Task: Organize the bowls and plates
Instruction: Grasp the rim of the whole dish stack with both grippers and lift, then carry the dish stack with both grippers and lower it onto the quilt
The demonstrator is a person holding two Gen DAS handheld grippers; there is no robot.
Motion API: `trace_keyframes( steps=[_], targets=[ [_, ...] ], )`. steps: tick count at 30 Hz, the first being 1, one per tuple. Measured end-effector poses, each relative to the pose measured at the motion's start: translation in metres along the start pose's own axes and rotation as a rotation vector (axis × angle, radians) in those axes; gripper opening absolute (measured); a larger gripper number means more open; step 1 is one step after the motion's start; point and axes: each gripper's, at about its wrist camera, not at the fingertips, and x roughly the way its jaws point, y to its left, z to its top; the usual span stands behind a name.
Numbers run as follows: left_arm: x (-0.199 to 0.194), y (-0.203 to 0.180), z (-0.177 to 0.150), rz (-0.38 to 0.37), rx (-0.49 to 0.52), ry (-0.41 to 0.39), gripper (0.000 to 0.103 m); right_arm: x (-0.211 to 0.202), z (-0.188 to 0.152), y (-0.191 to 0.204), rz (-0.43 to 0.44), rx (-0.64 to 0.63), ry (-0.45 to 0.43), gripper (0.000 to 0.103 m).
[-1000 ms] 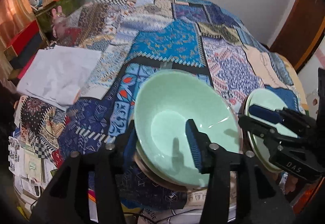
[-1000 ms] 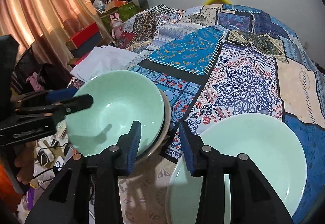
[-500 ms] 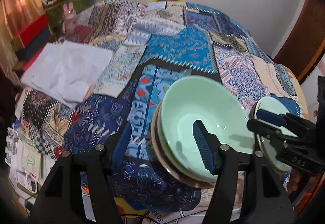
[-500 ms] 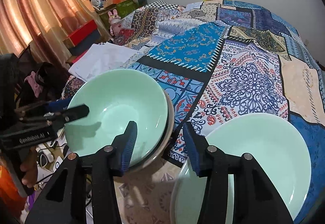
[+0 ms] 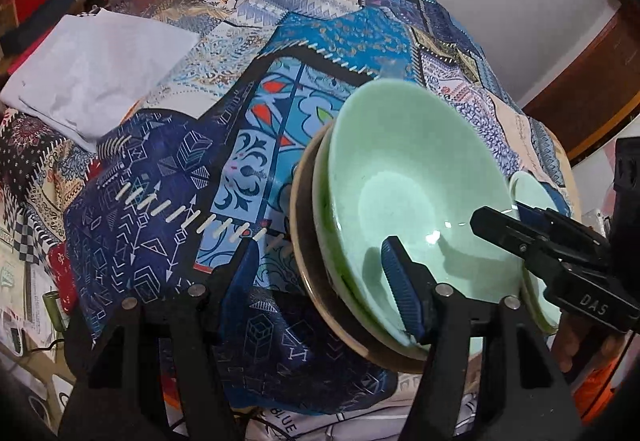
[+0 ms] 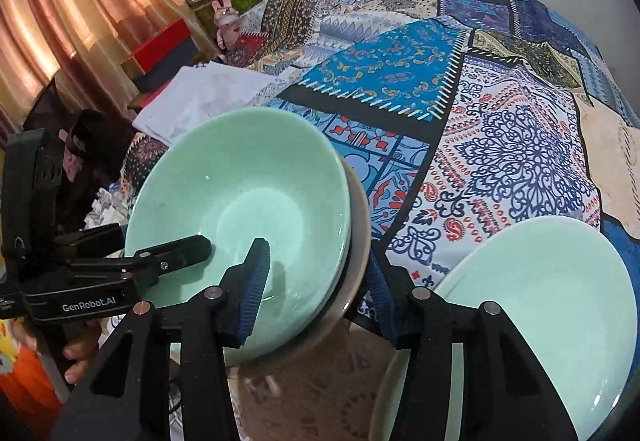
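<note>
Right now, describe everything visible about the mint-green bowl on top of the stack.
The mint-green bowl is round, deep and glossy, apparently glazed ceramic, and empty. It sits upright, nested in a second green bowl that rests in a brownish-rimmed dish on the patchwork cloth. Both grippers straddle its near rim, one finger inside each: the left gripper, and the right gripper, whose fingers are opening.

A bowl (image 6: 240, 193) sits nested on a stack of wider dishes (image 6: 358, 217) near the front edge of the bed's patchwork quilt (image 6: 516, 145). A plate (image 6: 552, 289) lies just beside it to the right. A folded cloth (image 5: 96, 69) rests behind and left, well apart.
</note>
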Motion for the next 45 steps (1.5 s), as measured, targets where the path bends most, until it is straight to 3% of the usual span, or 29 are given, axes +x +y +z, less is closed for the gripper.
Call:
trace_keyframes(
  steps=[9, 13, 16, 19, 26, 37, 45],
  targets=[
    [0.001, 0.007, -0.006, 0.001, -0.005, -0.035, 0.06, 0.014, -0.001, 0.007, -0.027, -0.012, 0.037, 0.046],
    [0.0, -0.001, -0.009, -0.004, 0.028, -0.046, 0.053, 0.018, -0.003, 0.006, -0.035, 0.004, 0.041, 0.045],
    [0.001, -0.014, -0.011, -0.032, 0.062, -0.037, 0.049, 0.016, -0.003, 0.007, -0.047, 0.019, 0.027, 0.045],
    [0.001, -0.021, -0.013, 0.008, 0.067, -0.053, 0.049, 0.015, -0.004, 0.005, -0.047, 0.03, 0.009, 0.044],
    [-0.002, -0.018, -0.01, 0.013, 0.012, -0.066, 0.046, 0.011, -0.005, 0.005, -0.036, 0.056, -0.028, 0.041],
    [-0.008, -0.027, -0.002, 0.056, 0.027, -0.117, 0.046, 0.005, -0.005, 0.001, 0.011, 0.1, -0.057, 0.041],
    [-0.026, -0.041, 0.0, 0.074, 0.067, -0.178, 0.046, -0.02, -0.004, 0.003, 0.003, 0.091, -0.136, 0.041]
  ],
)
